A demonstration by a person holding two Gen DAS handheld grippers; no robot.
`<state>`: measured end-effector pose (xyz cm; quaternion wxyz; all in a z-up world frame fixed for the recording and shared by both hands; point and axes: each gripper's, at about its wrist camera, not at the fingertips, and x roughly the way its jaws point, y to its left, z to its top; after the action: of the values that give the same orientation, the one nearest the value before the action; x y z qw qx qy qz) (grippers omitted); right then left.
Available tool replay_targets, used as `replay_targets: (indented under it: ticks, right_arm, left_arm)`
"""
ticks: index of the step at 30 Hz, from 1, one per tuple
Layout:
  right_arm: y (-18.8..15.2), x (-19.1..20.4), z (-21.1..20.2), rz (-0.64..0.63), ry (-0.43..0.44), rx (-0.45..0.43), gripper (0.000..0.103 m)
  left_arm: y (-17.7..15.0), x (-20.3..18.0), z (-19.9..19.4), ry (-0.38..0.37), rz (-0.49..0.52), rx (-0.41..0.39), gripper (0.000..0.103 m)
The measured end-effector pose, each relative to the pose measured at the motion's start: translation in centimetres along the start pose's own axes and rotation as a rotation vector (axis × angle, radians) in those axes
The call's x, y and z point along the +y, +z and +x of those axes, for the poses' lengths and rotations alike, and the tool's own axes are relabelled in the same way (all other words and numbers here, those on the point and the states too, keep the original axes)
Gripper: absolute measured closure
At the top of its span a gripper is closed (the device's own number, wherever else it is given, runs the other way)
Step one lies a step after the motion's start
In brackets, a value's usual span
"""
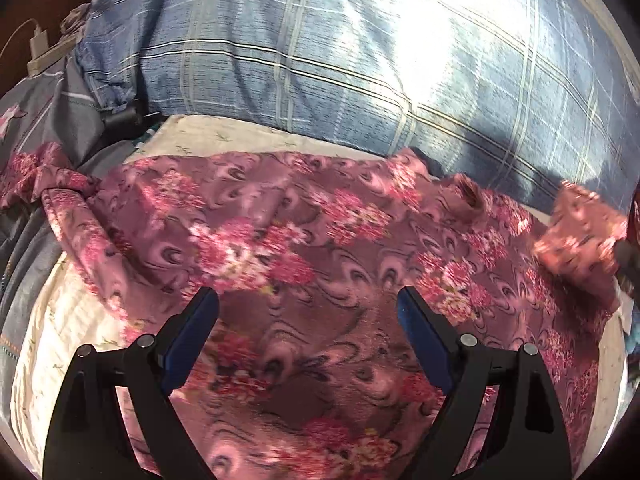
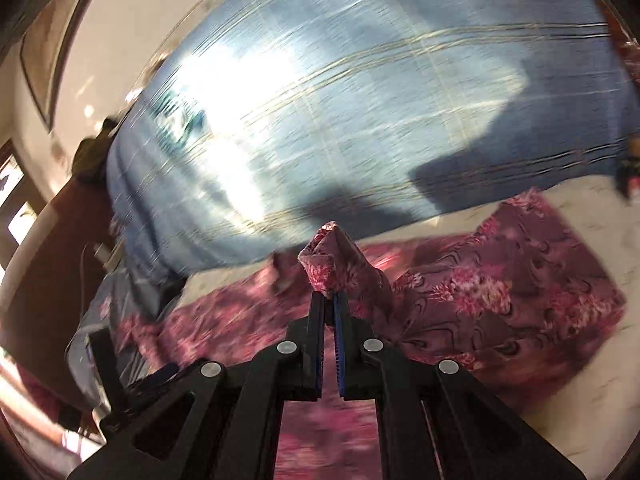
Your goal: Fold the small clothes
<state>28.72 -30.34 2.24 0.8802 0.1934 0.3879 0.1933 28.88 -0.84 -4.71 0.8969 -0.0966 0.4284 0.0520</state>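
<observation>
The pink flowered garment (image 1: pixel 304 248) lies spread across the cream sheet (image 1: pixel 56 344) of the bed, its collar (image 1: pixel 468 196) toward the big blue checked pillow (image 1: pixel 320 52). I read the spread as deliberate: flat cloth gives me clean edges to fold along. My right tool (image 2: pixel 329 300) has its jaws clamped on a corner of the garment (image 2: pixel 332 260), which stands up in a peak above them while the rest drapes down to the sheet; I'd say that lifted corner is being carried over to make a fold. The right view is smeared, so finer detail is lost. My left tool (image 1: pixel 308 312) hovers over the middle of the cloth with its jaws wide apart, holding nothing, probably ready to pin or smooth the body while the corner crosses. A white charger (image 1: pixel 40 40) sits off beside the pillow.
</observation>
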Motion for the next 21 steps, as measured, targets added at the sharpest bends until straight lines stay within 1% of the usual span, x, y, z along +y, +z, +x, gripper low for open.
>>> replay_targets:
  ticks: [3, 4, 8, 9, 10, 13, 14, 15, 16, 17, 19, 21]
  right_arm:
    - [-1.4, 4.5, 3.0, -0.025, 0.074, 0.047, 0.099]
    - [-2.0, 5.3, 3.1, -0.03, 0.088, 0.057, 0.099]
    - [-3.7, 8.7, 6.4, -0.018, 0.163, 0.103, 0.099]
    - [-4.4, 9.3, 7.3, -0.017, 0.179, 0.13, 0.095]
    - [-5.0, 9.6, 8.3, -0.019, 0.173, 0.175, 0.092]
    - [-7.1, 10.0, 10.1, -0.068, 0.078, 0.29, 0.091]
    - [-7.6, 10.0, 9.7, -0.079, 0.072, 0.299, 0.091]
    - [-7.9, 9.9, 8.7, -0.086, 0.084, 0.29, 0.091]
    - [-8.1, 9.6, 7.3, -0.094, 0.099, 0.273, 0.088]
    - [-8.2, 9.1, 6.0, -0.096, 0.108, 0.258, 0.086]
    - [-8.3, 7.1, 3.0, -0.072, 0.093, 0.219, 0.07]
    - [-8.3, 4.4, 0.4, -0.013, 0.054, 0.19, 0.069]
  left_arm:
    - [0.7, 2.0, -0.7, 0.027, -0.043, -0.028, 0.013]
    - [1.0, 2.9, -0.9, 0.031, -0.063, -0.035, 0.013]
    - [1.7, 5.9, -1.5, 0.024, -0.148, -0.039, 0.013]
    - [1.8, 6.6, -1.4, 0.021, -0.168, -0.036, 0.013]
    - [1.9, 7.0, -1.3, 0.018, -0.183, -0.03, 0.013]
    - [2.1, 7.8, -1.0, -0.005, -0.208, -0.006, 0.013]
    - [2.1, 7.7, -0.9, -0.019, -0.208, 0.004, 0.013]
    - [2.0, 7.6, -0.7, -0.044, -0.203, 0.022, 0.013]
    - [2.0, 7.3, -0.5, -0.071, -0.196, 0.041, 0.013]
    - [1.8, 6.8, -0.3, -0.108, -0.181, 0.067, 0.013]
    - [1.6, 5.7, 0.1, -0.159, -0.155, 0.108, 0.013]
    - [1.2, 4.1, 0.4, -0.191, -0.116, 0.148, 0.013]
